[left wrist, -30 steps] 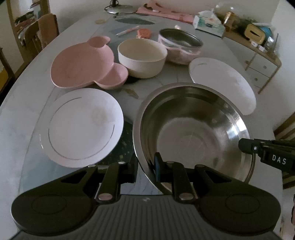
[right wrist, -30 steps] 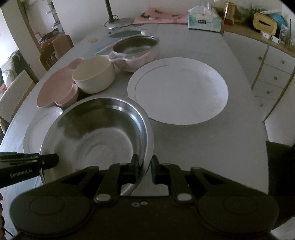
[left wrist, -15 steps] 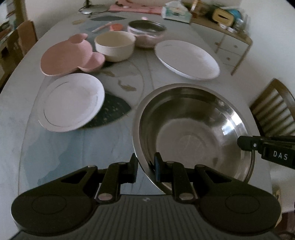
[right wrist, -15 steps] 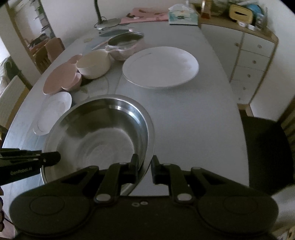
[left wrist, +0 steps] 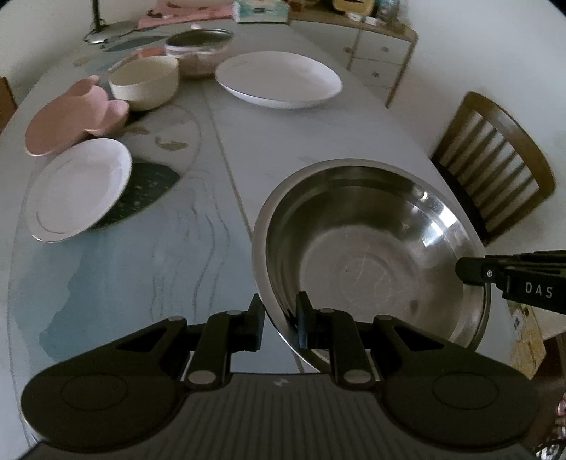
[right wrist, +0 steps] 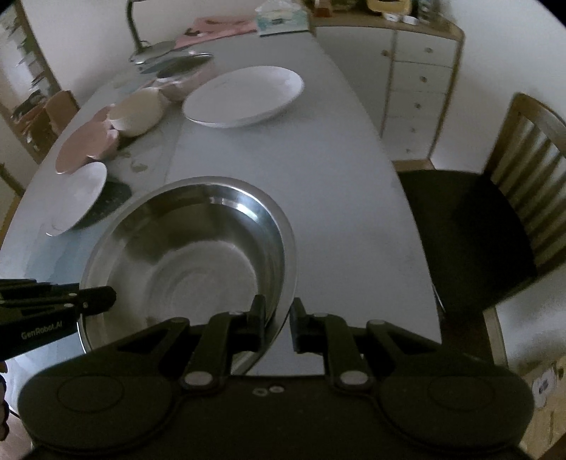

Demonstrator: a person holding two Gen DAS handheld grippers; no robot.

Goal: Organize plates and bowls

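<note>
A large steel bowl (left wrist: 371, 254) (right wrist: 191, 254) hangs over the near right part of the table, held from both sides. My left gripper (left wrist: 279, 318) is shut on its near left rim, one finger inside and one outside. My right gripper (right wrist: 277, 320) is shut on the opposite rim; it shows as a black arm in the left wrist view. Farther back lie a small white plate (left wrist: 79, 187) (right wrist: 79, 196), a pink mouse-shaped plate (left wrist: 67, 122) (right wrist: 86, 145), a cream bowl (left wrist: 145, 81) (right wrist: 138, 113), a large white plate (left wrist: 279, 79) (right wrist: 244, 95) and a pink-sided metal bowl (left wrist: 200, 49).
The table (left wrist: 304, 138) narrows toward the far end, where a lamp base (right wrist: 155, 51), a pink cloth (right wrist: 219, 26) and a tissue box (right wrist: 281, 17) lie. A wooden chair (right wrist: 495, 212) stands at the right edge, with a white drawer cabinet (right wrist: 414, 85) behind it.
Both grippers have carried the steel bowl toward the near right of the table, away from the other dishes. The chair has come into view. Both grips are unchanged.
</note>
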